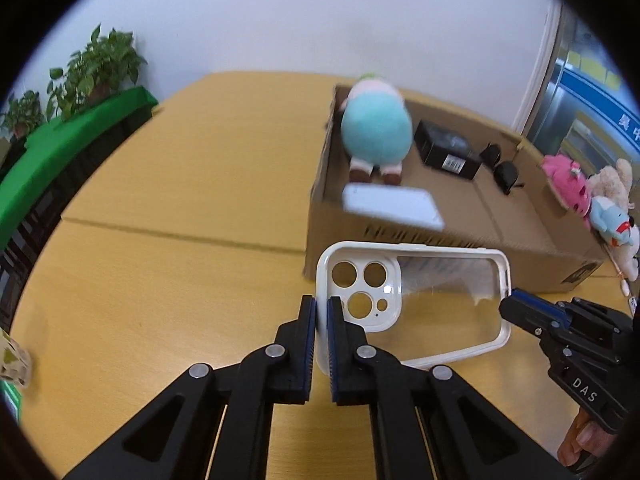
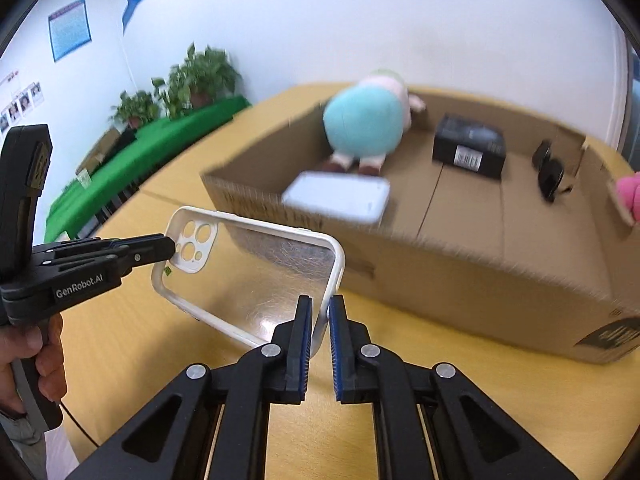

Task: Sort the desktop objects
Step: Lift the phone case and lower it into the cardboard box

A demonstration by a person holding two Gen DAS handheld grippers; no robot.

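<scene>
You had the phone case [image 1: 436,300] pinched at both ends and clear of the surface [image 1: 160,272]. Left gripper [image 1: 321,312] was clamped on the white rim at the camera-cutout end; right gripper [image 2: 320,316] was clamped on the rim at the opposite short end. Both sets of jaws were drawn in narrow, with only the thin rim between the pads. In the left wrist view the right gripper [image 1: 516,308] showed at the case's far end; in the right wrist view the left gripper [image 2: 168,246] showed at the cutout corner.

Case hung roughly level between the two grippers, clear back facing up, just short of the near wall of the cardboard box [image 2: 460,276]. Box already held a teal plush toy [image 2: 362,124], a black carton [image 2: 468,148], a flat white item [image 2: 340,196] and some small dark pieces, too blurred to name.

Judgement on the carry: the step looked like lifting the case over the near wall into the box. You needed both hands moving together at one height; a rim this thin could twist or slip out if one hand led. Clear the wall fully before going forward, and aim for bare floor beside the white item. Release with both hands together, low, so it did not flip.
</scene>
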